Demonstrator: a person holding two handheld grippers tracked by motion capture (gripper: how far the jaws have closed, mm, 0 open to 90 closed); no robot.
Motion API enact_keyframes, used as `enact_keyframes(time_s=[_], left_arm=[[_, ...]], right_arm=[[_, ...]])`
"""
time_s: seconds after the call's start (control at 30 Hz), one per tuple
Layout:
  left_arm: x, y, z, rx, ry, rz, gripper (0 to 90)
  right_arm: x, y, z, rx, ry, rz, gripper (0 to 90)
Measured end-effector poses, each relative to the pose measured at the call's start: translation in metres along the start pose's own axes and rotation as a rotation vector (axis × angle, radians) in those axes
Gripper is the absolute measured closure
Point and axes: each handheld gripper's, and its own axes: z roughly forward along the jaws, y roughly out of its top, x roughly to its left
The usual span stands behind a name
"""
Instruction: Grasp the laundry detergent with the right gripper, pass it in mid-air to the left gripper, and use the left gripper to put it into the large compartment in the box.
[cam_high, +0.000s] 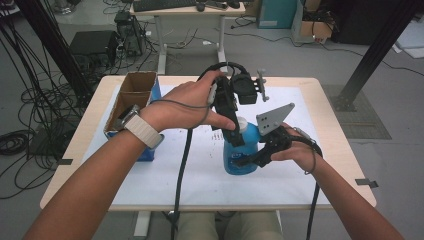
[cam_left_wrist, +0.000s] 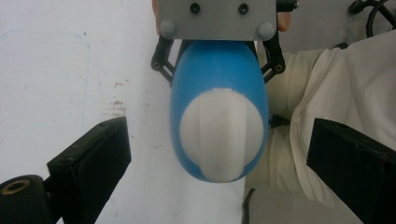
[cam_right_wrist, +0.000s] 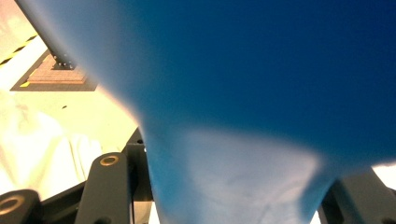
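Bottle: a blue bottle (cam_high: 240, 150) with a white cap (cam_left_wrist: 222, 135) stands upright on the white sheet (cam_high: 165, 170) covering the tabletop (cam_high: 345, 150), near the middle and a little to the person's right.
Right hand-held gripper: the right hand-held gripper (cam_high: 252, 159) comes in from the right, low on the bottle's body, and is clamped on it. In the right gripper view the blue wall sits pressed between the 2 black jaws.
Why held so: in my judgement the low side grip steadies the bottle so it cannot tip or turn while the top is worked on.
Left hand-held gripper: the left hand-held gripper (cam_high: 232, 131) comes down from above at the bottle's top. In the left gripper view its 2 jaws stand wide apart on either side of the cap, touching nothing.
Likely step: the spread jaws straddling the cap suggest a grip on the cap is being lined up, perhaps to twist it.
Box: an open cardboard box (cam_high: 131, 102) sits at the left of the tabletop, well apart from the bottle.
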Motion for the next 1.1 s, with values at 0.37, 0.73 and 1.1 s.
enact_keyframes(time_s=[0.37,0.73,1.1], left_arm=[[-0.0001,0.0008,0.0015,0.004,0.0,0.001,6.9],[-0.0002,0.0011,0.0022,0.003,-0.003,0.003,6.9],[-0.0009,0.0015,0.0019,0.006,-0.003,0.005,6.9]], right_arm=[[0.0023,0.0004,-0.001,0.004,0.001,0.012,42.5],[0.0022,-0.0002,-0.0006,0.006,0.001,0.015,42.5],[0.0021,-0.0002,0.0,0.008,0.001,0.016,42.6]])
